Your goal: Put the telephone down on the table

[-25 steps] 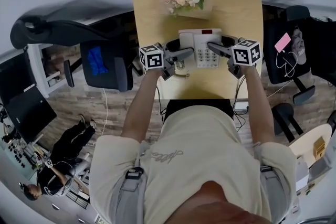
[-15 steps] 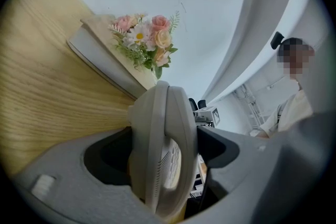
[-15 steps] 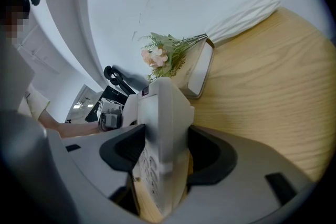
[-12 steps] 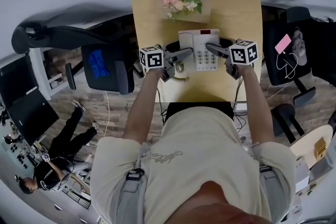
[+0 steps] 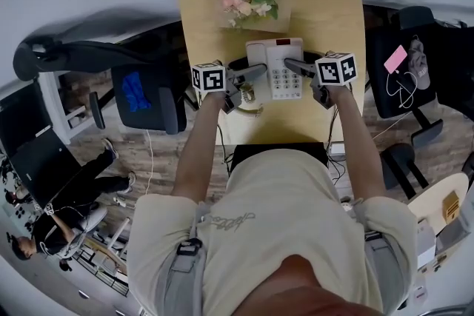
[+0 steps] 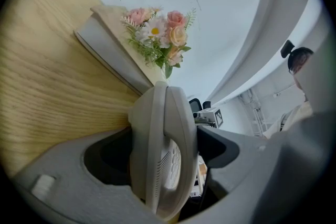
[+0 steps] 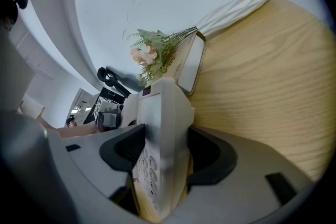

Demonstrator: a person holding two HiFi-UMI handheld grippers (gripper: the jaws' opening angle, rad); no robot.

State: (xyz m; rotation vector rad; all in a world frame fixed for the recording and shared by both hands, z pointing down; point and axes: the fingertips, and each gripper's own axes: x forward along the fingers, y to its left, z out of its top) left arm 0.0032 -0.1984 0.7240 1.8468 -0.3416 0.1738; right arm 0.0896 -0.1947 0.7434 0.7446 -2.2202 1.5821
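Since the head view looks down from way up, it mostly gives you the layout. The wooden table (image 5: 285,118) stretches out ahead of both tools, and the cream telephone (image 5: 278,74) sits right between them. The left gripper (image 5: 254,73) comes at it from one side and the right gripper (image 5: 293,64) from the other.

What that view can't show is the grip, and the gripper views do. The left gripper's jaws are closed snug on the handset (image 6: 165,149), pads pressed to both of its faces. The right gripper's jaws are clamped the same way on the keypad base (image 7: 160,134), buttons facing its left pad.

Honestly can't tell from any view whether the phone is touching the wood.

Further out past the jaws, a book (image 6: 113,50) lies on the table with a pink and white bouquet (image 6: 157,39) across it. Only the right gripper view shows the stems running into a white wrap (image 7: 236,0).
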